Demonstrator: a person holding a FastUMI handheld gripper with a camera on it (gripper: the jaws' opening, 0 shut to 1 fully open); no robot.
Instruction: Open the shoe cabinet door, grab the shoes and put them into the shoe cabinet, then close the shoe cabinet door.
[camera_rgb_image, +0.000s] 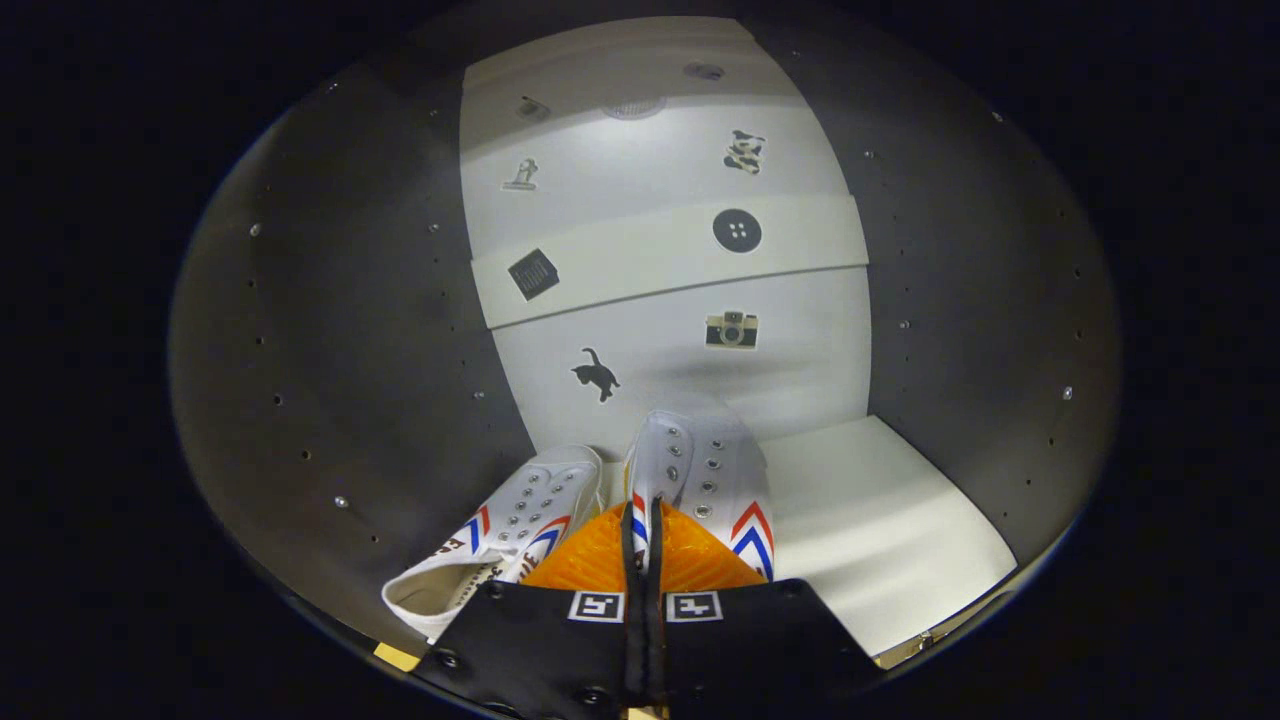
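I am looking into the open shoe cabinet, with dark side walls (340, 330) and a white bottom shelf (880, 520). Two white sneakers with red and blue chevrons are inside. One shoe (505, 535) lies tilted on its side, to the left of my fingers. The other shoe (710, 465) stands upright, toe pointing at the back panel, directly ahead of my fingers. My gripper (643, 512) is shut on that shoe, with a thin strip of its collar pinched between the two fingers. Whether the held shoe rests on the shelf I cannot tell.
The white back panel (660, 330) carries several small stickers and a horizontal strip (640, 265) across its middle. To the right of the shoes the shelf is bare white. Small shelf-pin holes dot the right side wall (990, 300).
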